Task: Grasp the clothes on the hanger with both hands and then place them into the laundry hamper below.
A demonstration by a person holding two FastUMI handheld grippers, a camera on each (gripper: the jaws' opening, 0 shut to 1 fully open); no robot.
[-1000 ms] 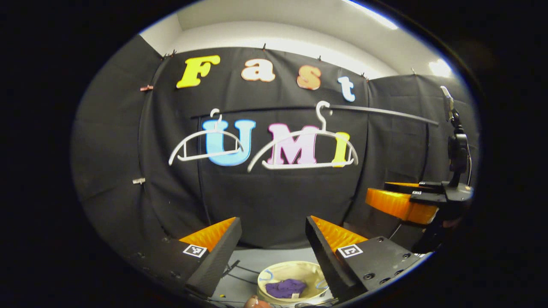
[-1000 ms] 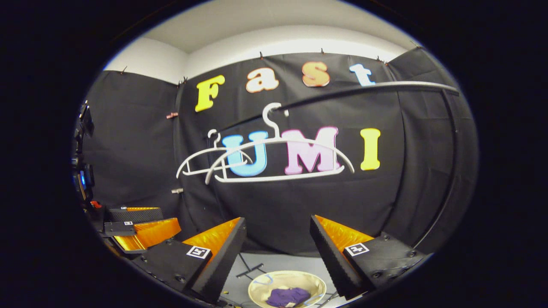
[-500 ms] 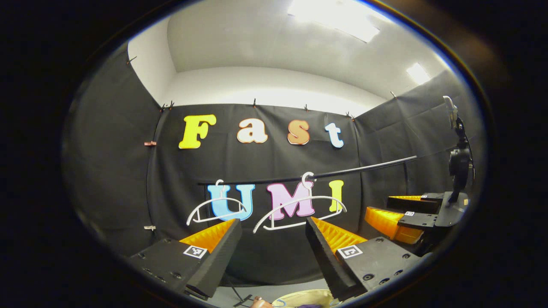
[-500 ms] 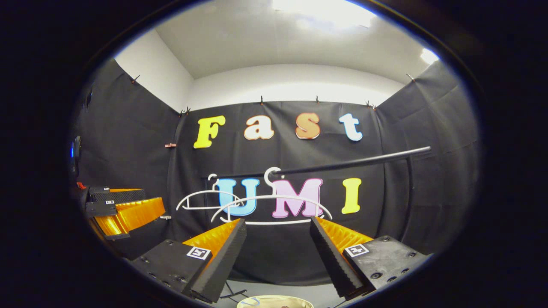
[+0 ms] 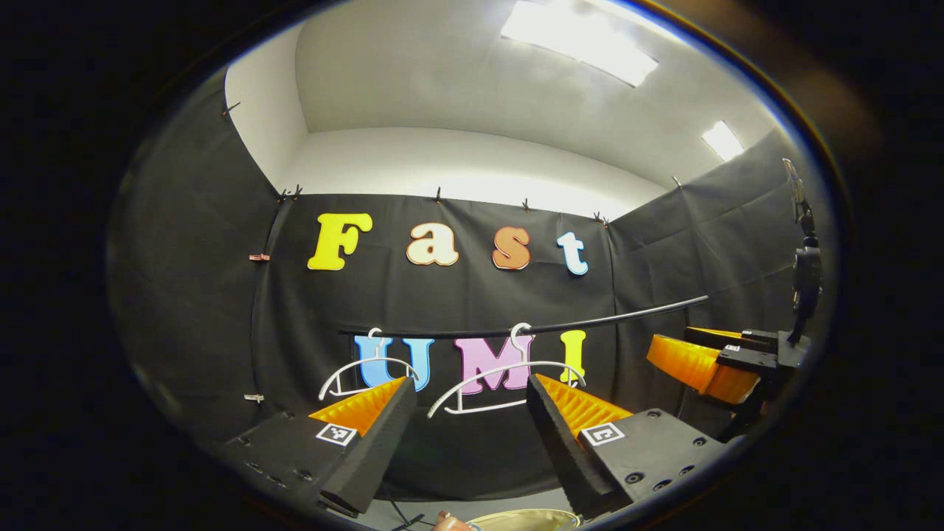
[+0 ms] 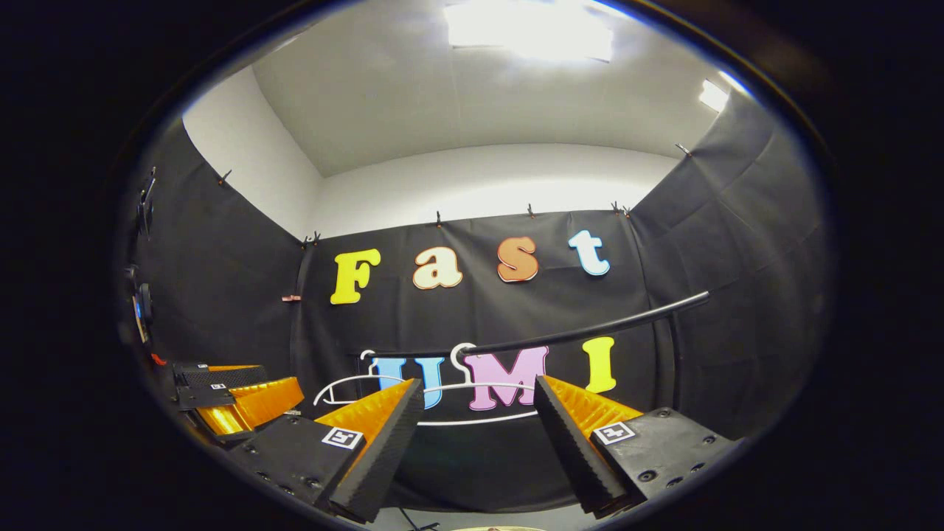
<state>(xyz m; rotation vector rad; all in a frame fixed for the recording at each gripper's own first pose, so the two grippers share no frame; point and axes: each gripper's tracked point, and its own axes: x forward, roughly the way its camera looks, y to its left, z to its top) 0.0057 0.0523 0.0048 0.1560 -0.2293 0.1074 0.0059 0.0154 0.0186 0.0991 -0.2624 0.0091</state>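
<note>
Two bare white hangers [image 5: 367,366] [image 5: 509,369] hang on the black rail [image 5: 590,321] against the booth wall; in the right gripper view they are the hangers [image 6: 343,383] [image 6: 483,385] under the rail [image 6: 590,332]. My left gripper [image 5: 472,413] stands open and points up at them from below, with nothing between its fingers. My right gripper [image 6: 479,420] is open and bare too. Each shows in the other's view: the right gripper [image 5: 678,346] at the right, the left gripper [image 6: 276,377] at the left. The cream rim of the hamper [image 5: 527,516] peeks in at the bottom.
The black cloth wall closes the booth on three sides, with white wall and ceiling lights above. A dark mount [image 5: 804,273] rises on top of the right gripper. The rail runs from the back wall out to the right.
Both grippers have tilted upward. The hangers and rail dropped lower in both views, and the hamper with the purple garment in it slid out at the bottom edge. Both stay open.
</note>
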